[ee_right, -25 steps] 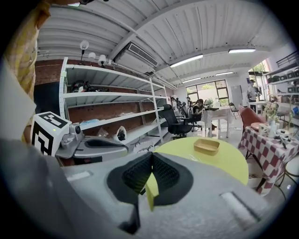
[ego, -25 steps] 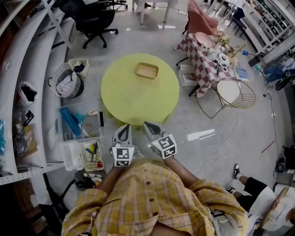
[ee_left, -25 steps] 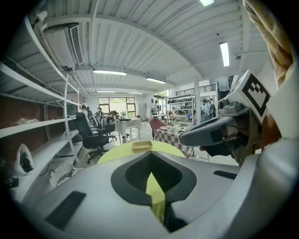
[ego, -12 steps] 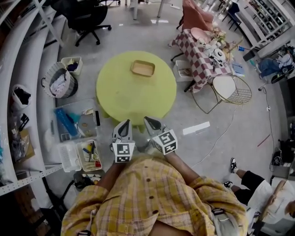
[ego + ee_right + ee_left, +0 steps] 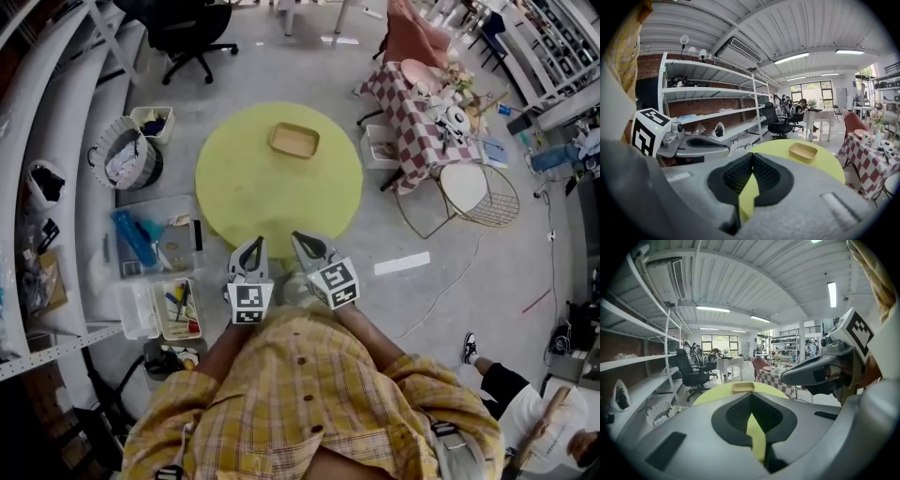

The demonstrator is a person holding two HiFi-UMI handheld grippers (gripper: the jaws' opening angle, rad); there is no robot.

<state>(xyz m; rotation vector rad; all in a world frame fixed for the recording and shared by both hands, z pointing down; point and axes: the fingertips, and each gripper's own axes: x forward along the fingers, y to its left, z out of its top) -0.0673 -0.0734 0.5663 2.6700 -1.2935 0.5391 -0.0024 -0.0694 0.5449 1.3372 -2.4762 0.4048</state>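
A round yellow-green table [image 5: 246,187] stands on the floor ahead of me, with a shallow tan tray [image 5: 293,141] near its far side. My left gripper [image 5: 250,249] and right gripper [image 5: 304,244] hang side by side just short of the table's near edge, close to my yellow checked shirt. Both are shut with nothing between the jaws. In the left gripper view the left gripper [image 5: 750,397] points toward the tray [image 5: 743,387], and the right gripper's body [image 5: 820,373] shows beside it. In the right gripper view the right gripper [image 5: 752,156] points left of the tray [image 5: 803,152].
White shelving [image 5: 37,141] runs along the left. A laundry basket [image 5: 129,164] and plastic bins [image 5: 155,248] with tools sit on the floor left of the table. A checked-cloth table [image 5: 417,122], a wire chair [image 5: 473,192] and an office chair [image 5: 187,33] stand beyond. Another person's legs [image 5: 492,389] show at lower right.
The head view has swayed slightly. Both grippers stay shut, side by side in front of the table's near edge.
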